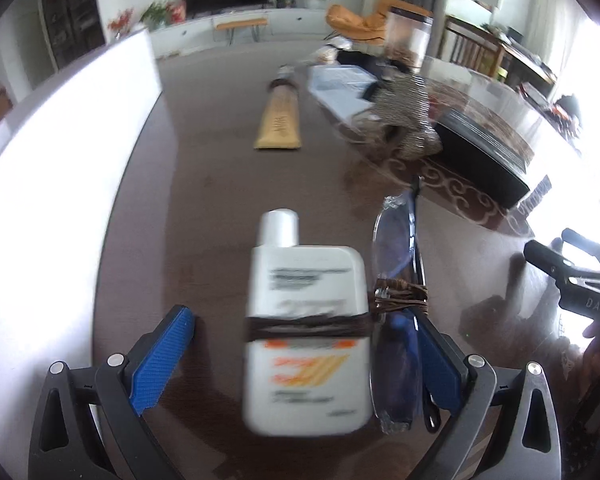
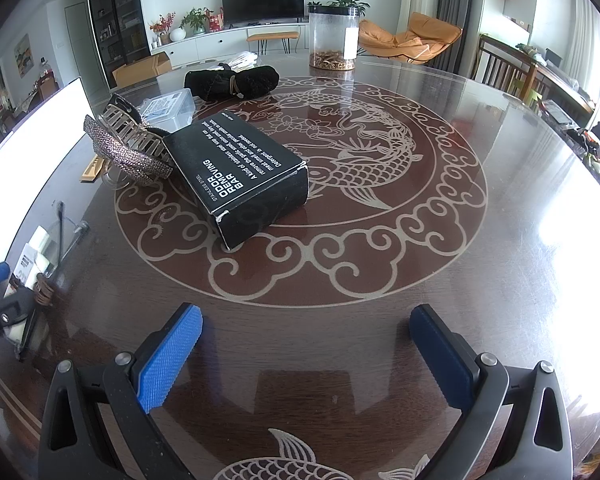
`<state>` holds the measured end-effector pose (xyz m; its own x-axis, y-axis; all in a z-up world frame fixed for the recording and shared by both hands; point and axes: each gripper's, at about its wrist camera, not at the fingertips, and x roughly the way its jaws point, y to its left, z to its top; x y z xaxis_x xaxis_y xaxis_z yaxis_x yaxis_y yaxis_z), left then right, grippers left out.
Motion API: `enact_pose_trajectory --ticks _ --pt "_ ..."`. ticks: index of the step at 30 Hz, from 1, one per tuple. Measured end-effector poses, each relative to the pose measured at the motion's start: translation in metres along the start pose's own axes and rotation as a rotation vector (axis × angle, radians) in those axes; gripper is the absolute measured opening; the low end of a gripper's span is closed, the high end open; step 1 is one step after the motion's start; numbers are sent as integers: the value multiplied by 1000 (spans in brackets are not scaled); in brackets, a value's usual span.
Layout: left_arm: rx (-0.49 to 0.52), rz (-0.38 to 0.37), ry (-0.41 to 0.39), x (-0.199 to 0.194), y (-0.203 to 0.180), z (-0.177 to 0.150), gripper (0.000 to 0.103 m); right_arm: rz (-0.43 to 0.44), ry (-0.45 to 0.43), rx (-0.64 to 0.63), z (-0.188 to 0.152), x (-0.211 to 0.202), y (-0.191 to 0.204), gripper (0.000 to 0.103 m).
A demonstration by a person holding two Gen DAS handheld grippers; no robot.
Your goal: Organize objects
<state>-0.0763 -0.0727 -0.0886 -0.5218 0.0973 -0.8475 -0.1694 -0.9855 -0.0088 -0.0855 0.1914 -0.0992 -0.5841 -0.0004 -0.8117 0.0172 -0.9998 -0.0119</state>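
My left gripper (image 1: 304, 364) open around white bottle (image 1: 306, 336), glasses (image 1: 396, 320) probably banded on; right gripper (image 2: 306, 354) open, empty above tabletop (image 2: 500, 280).

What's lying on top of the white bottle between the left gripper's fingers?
A dark brown cord band lies across the middle of the white bottle, with its coiled end toward the eyeglasses alongside. The label under the band is covered, and motion blur makes the rest unreadable.
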Motion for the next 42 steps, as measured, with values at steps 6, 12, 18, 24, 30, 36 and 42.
enact_pose_trajectory --ticks 6,12,18,24,30,36,42 --pt "61 -13 -23 -9 -20 5 103 1 0 -1 0 0 0 103" --pt "-30 -29 -46 -25 11 8 103 2 -1 -3 1 0 1 103" --pt "-58 -33 -40 -17 18 10 103 2 -1 -3 2 1 1 103" --pt "-103 -40 5 -2 18 8 103 2 -1 -3 1 0 1 103" --pt "21 -34 -18 -13 -17 0 103 2 -1 -3 1 0 1 103" --pt "-96 -23 -51 -28 14 8 103 4 -1 -5 2 1 2 103" --pt "-141 -47 -6 -20 32 3 103 4 -1 -5 1 1 1 103"
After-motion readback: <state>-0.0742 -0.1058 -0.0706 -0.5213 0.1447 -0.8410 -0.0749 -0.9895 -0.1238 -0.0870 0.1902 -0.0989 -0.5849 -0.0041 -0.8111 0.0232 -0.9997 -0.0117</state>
